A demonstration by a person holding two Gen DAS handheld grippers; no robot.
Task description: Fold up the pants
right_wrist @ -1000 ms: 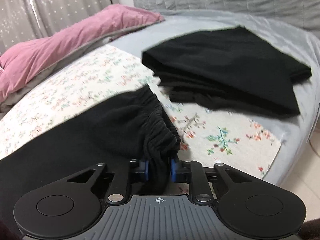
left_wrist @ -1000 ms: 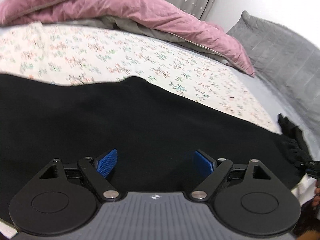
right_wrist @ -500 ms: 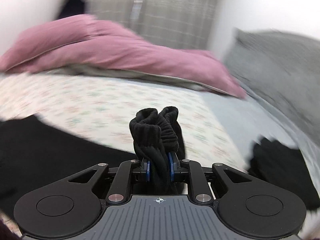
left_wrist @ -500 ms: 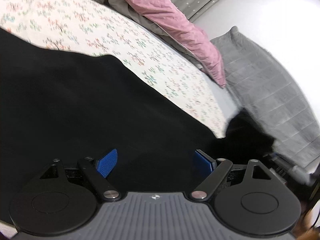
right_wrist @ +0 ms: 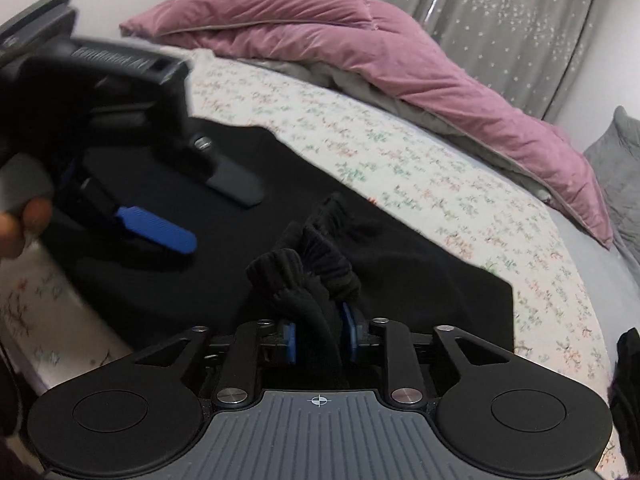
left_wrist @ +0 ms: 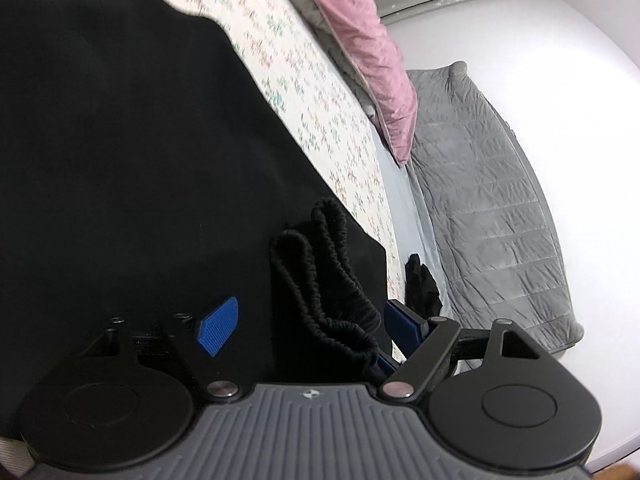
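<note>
Two tools worked over black pants (right_wrist: pixel 168 280) spread on the flowered bed sheet (right_wrist: pixel 420 168). At the lower centre of the right wrist view, the right tool (right_wrist: pixel 319 338) was clamped on the bunched waistband (right_wrist: pixel 312 264). The left tool (left_wrist: pixel 308 326) stood wide apart, waistband between its fingers, gripping nothing. A pink blanket (right_wrist: pixel 360 40) lay across the upper right.

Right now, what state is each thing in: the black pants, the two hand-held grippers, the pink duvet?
Black pants: spread on the bed, elastic waistband bunched and lifted.
Right hand-held gripper: shut on the waistband.
Left hand-held gripper: open, over the pants, holding nothing.
Pink duvet: rumpled, heaped along the far side.
Floral sheet: lying flat beneath the pants.
</note>
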